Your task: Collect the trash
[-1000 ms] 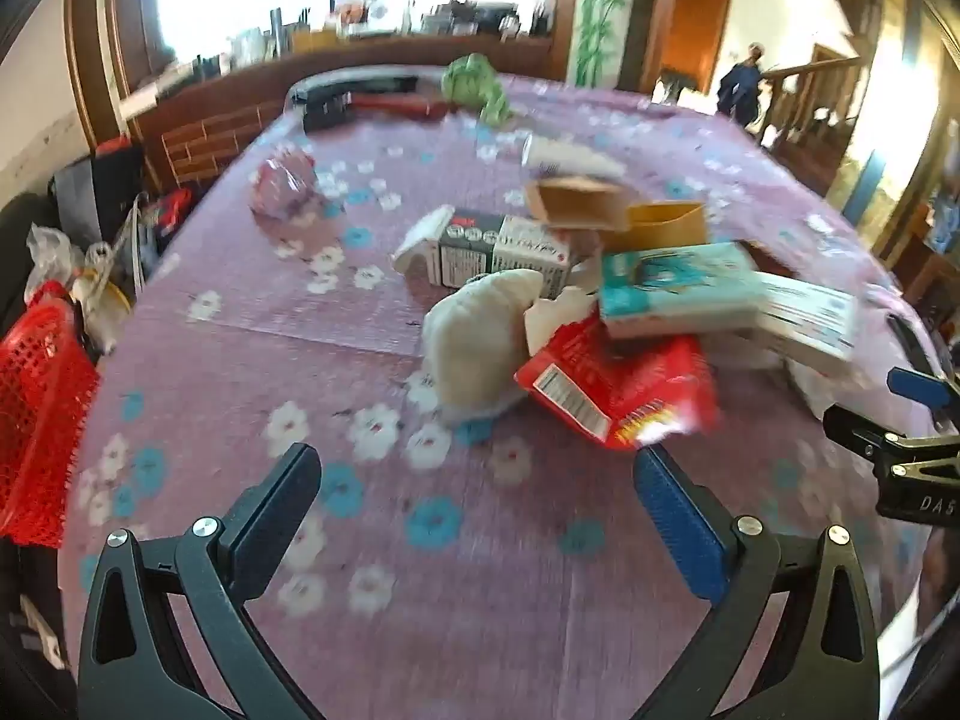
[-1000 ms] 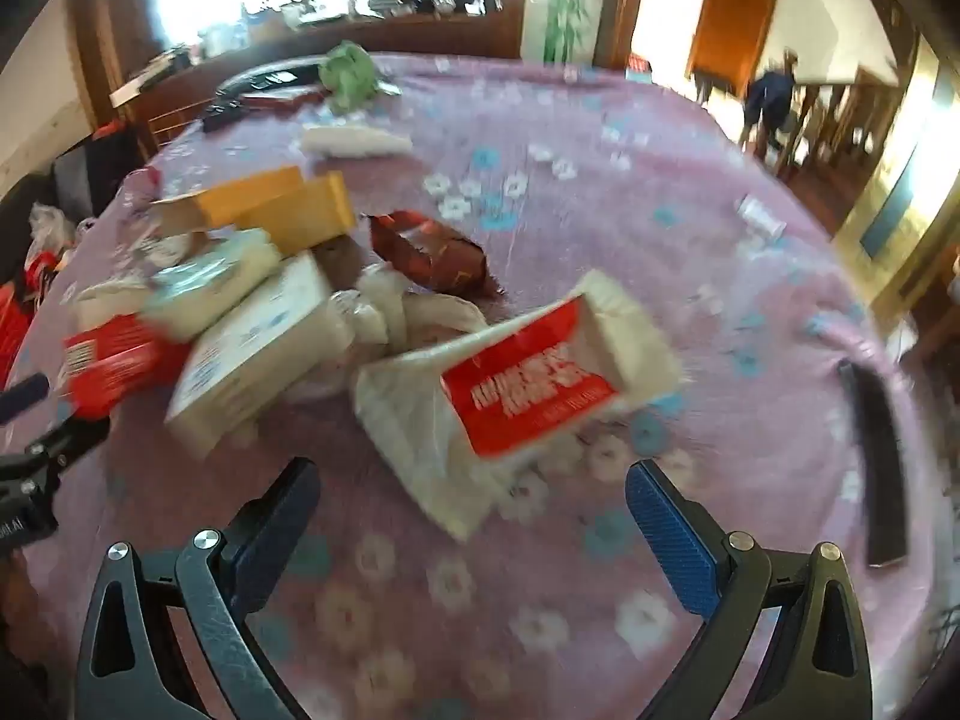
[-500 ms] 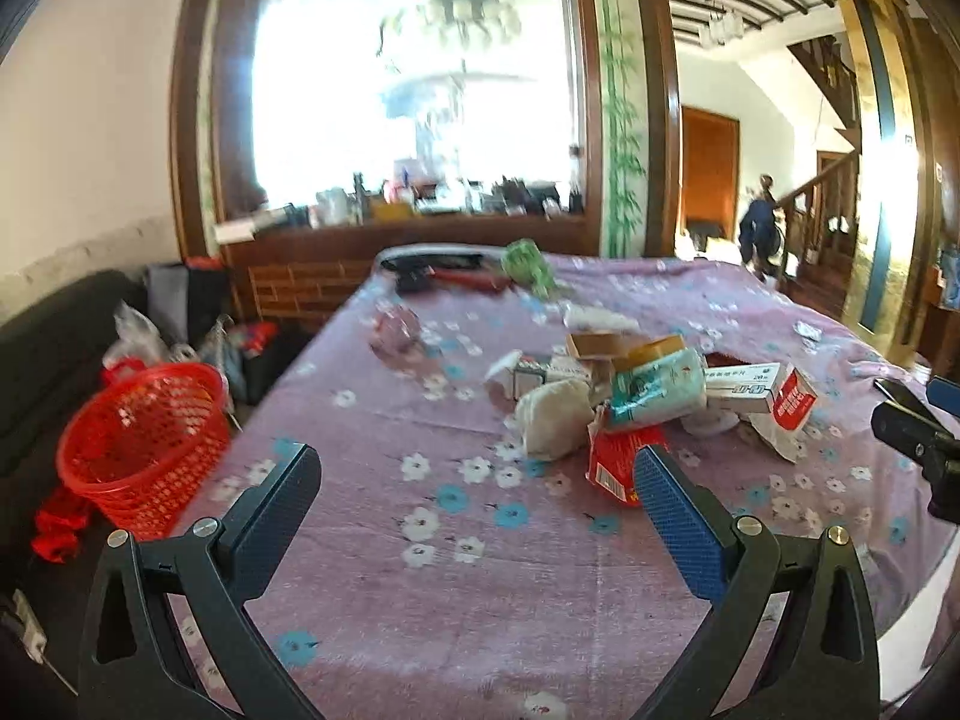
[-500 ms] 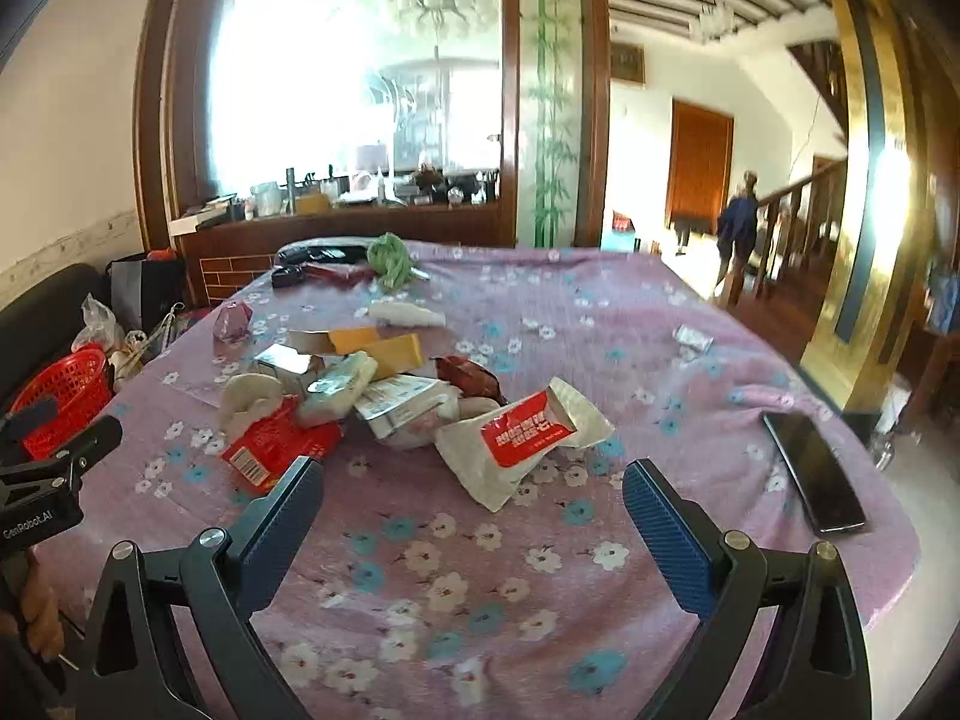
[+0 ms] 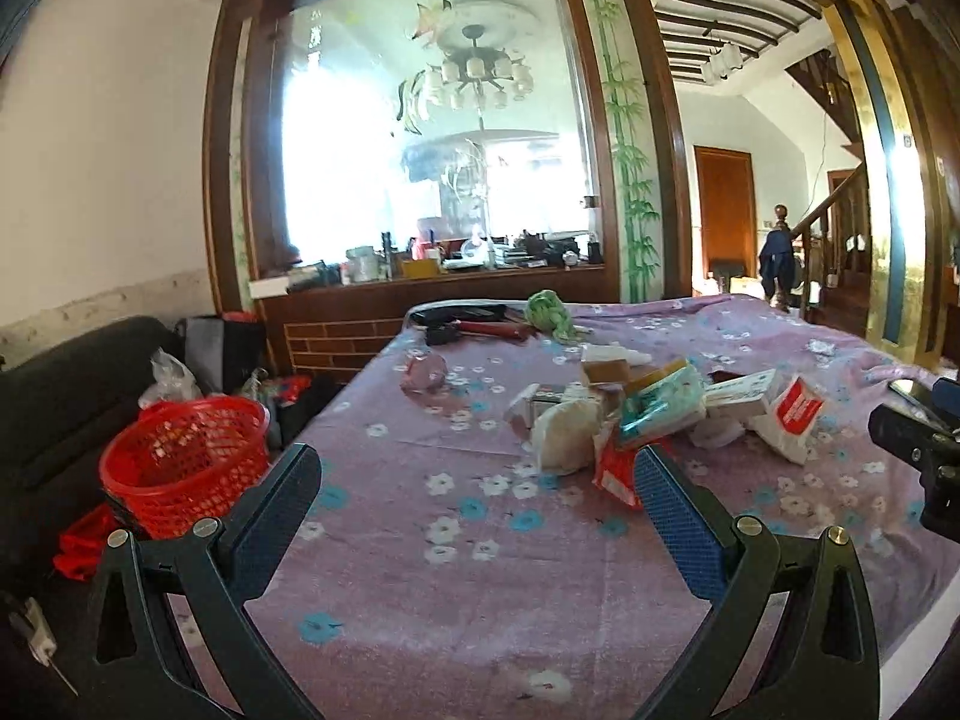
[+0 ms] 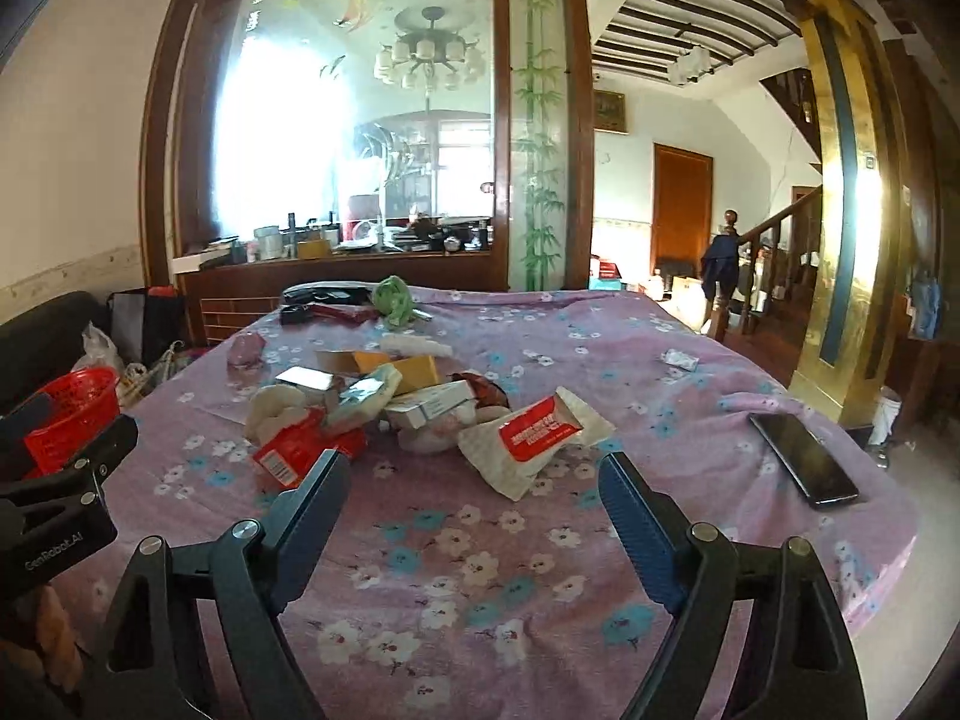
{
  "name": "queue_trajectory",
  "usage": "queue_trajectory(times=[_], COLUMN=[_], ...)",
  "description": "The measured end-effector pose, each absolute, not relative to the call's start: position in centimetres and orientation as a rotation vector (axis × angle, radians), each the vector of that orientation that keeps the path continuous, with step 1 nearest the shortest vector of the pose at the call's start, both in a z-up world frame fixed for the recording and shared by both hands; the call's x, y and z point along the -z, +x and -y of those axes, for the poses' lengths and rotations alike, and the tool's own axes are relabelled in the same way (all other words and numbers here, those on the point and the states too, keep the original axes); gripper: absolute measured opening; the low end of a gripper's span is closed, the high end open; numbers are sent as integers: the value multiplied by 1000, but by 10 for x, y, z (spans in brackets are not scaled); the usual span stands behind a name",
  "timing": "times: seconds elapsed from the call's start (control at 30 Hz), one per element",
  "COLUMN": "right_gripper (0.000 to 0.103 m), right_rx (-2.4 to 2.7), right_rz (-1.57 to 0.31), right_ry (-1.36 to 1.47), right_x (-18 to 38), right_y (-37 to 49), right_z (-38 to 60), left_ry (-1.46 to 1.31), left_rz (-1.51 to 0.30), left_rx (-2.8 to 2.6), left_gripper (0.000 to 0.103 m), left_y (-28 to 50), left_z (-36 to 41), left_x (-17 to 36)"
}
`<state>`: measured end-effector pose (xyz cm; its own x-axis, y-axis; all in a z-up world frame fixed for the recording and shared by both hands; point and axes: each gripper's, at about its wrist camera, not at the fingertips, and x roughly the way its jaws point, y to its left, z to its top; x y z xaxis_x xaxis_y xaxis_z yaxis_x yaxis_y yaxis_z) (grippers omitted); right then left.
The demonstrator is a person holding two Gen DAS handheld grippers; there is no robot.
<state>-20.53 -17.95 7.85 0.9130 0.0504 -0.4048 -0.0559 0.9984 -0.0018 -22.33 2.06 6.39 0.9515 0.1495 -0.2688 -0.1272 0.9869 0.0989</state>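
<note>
Holding both tools back from the heap, I have nothing between either pair of jaws. My left gripper (image 5: 477, 492) stands wide apart over bare cloth, its blue pads clear of everything. My right gripper (image 6: 471, 489) is also spread with nothing in it, though its jaws have just been closing in a little; the gap remains wide and the pads touch nothing.

Just beyond the right gripper's tips lies a white packet with a red label (image 6: 534, 438), the nearest piece of the trash pile (image 6: 384, 402). Left of it sits a red wrapper with a barcode (image 6: 300, 450), and behind these a white carton (image 6: 429, 405), a crumpled white wad (image 6: 270, 411), a teal and white pack (image 5: 660, 405) and two yellow-brown card boxes (image 6: 414, 369), all heaped together touching near the middle of the table (image 6: 480, 576), which wears a purple flowered cloth.

Apart from the heap, a pink crumpled piece (image 6: 246, 348) lies towards the left edge, a small white scrap (image 6: 681, 358) to the right, and a green bundle (image 6: 393, 300) at the far end beside some dark and red items I cannot make out. A black phone (image 6: 801, 459) lies flat near the right edge.

Off the table's left side, lower down, stands a red mesh basket (image 5: 186, 462). Far back by the stairs a person (image 6: 720, 264) stands.
</note>
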Motion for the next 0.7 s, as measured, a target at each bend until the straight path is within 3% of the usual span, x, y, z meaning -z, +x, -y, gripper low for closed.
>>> queue_trajectory(times=[0.7], right_gripper=[88], right_rx=[-75], right_rz=[-443], right_ry=[-58], right_x=[-71], right_y=[-209], right_z=[164], left_ry=[108], left_rz=[-337], left_rx=[-197], left_gripper=[103], left_y=[-232], left_z=[-41], left_x=[-44])
